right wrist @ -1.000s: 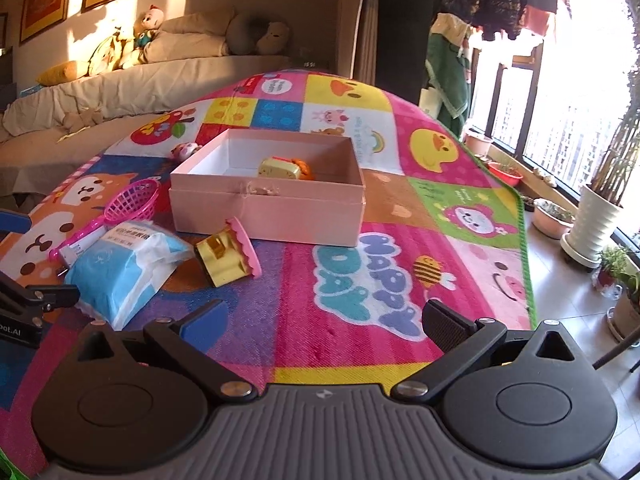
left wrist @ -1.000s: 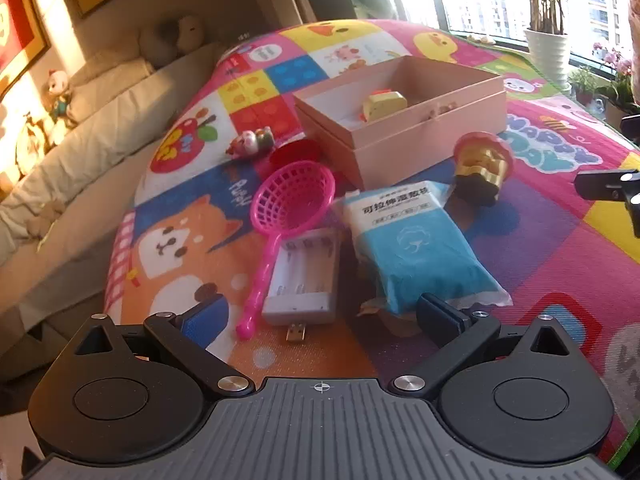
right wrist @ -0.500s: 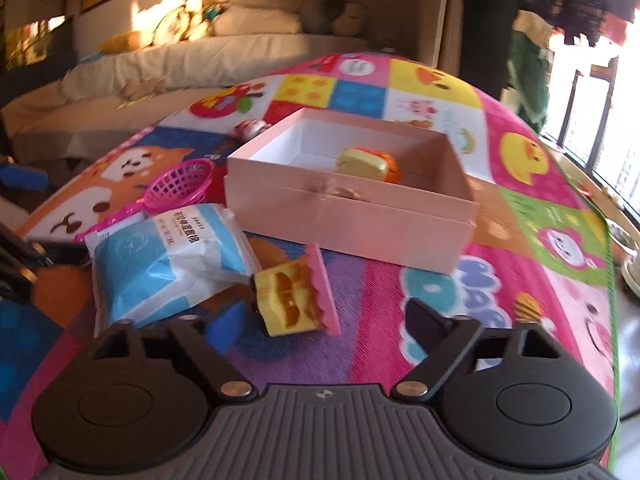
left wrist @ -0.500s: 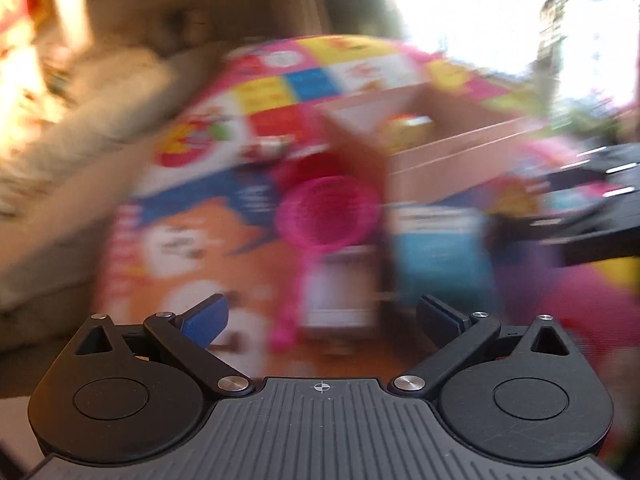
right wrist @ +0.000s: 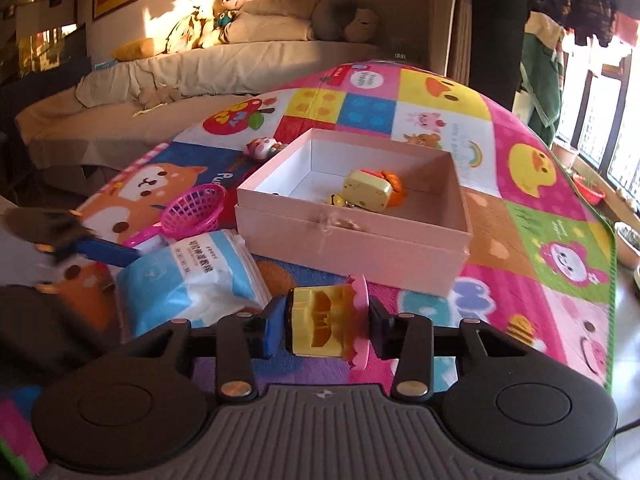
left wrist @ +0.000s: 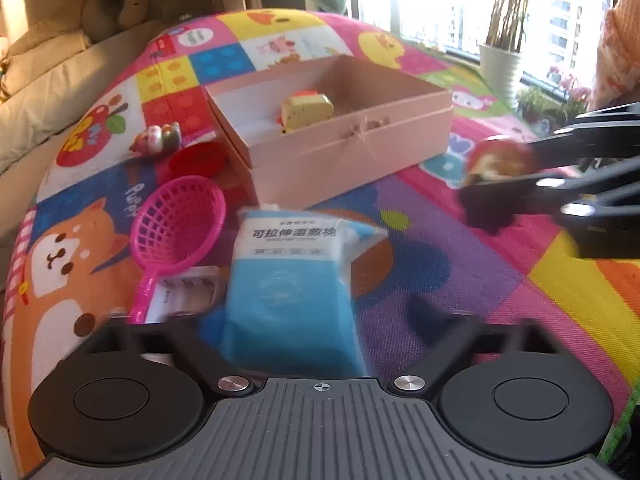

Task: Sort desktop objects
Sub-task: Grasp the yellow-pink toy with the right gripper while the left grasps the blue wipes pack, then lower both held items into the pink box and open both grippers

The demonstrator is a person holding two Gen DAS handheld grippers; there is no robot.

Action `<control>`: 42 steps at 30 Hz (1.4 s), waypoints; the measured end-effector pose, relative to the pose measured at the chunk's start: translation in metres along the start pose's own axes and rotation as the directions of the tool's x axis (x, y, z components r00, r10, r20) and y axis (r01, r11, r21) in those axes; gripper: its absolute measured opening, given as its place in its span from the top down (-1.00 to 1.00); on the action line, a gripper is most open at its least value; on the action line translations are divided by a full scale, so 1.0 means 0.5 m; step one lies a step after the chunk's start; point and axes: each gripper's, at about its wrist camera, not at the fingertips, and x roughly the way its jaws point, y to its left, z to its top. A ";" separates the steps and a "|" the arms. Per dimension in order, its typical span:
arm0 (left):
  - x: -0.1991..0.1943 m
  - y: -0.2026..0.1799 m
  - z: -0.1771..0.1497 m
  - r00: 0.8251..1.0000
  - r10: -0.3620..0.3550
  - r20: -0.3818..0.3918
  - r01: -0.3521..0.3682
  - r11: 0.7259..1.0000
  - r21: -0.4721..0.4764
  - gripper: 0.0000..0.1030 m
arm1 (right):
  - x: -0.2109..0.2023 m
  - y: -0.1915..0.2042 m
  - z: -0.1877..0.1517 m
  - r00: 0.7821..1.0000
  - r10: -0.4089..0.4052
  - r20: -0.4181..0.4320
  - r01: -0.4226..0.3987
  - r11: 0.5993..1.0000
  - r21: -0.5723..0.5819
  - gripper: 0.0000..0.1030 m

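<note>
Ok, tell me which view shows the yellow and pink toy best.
The right wrist view: the yellow and pink toy sits sharp and close between the right tongs, pads pressing both ends. The left wrist view shows it only blurred at the edge.

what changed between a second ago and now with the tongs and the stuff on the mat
The right tongs have just been closing and now clamp the yellow-and-pink toy, which lay free on the mat. The left tongs have just been closing too and moved in over the blue wipes pack, now between them; whether they press it is unclear. The pink box, the toy inside it, pink strainer and red bowl stayed put.
</note>
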 end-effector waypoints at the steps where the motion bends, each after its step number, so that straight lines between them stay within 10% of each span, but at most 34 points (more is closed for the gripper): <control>1: 0.003 0.000 -0.001 1.000 0.004 -0.007 -0.004 1.000 -0.002 -0.22 | -0.014 -0.001 -0.004 1.000 0.001 -0.005 -0.001 1.000 -0.002 0.18; 9: -0.152 0.001 0.032 0.977 -0.136 0.162 0.124 0.989 0.081 -0.12 | -0.144 0.003 0.011 0.999 0.020 0.045 -0.017 0.998 -0.062 0.18; 16: -0.220 0.038 0.188 0.906 -0.017 0.423 -0.048 0.989 0.143 -0.12 | -0.249 -0.036 0.149 0.939 -0.119 0.323 0.159 0.982 -0.100 0.19; 30: 0.016 0.171 0.318 0.957 -0.010 0.291 0.028 0.998 -0.057 -0.12 | 0.086 -0.095 0.217 0.971 -0.157 0.180 0.183 0.973 -0.137 0.18; 34: 0.073 0.180 0.316 0.971 -0.057 0.231 0.088 0.988 -0.126 -0.13 | 0.161 -0.133 0.187 0.995 -0.063 0.079 0.062 0.998 0.010 -0.20; 42: 0.230 0.109 0.314 0.989 0.100 0.108 -0.097 0.995 -0.031 -0.13 | 0.100 -0.204 0.139 0.984 -0.132 0.119 0.116 0.985 0.131 -0.50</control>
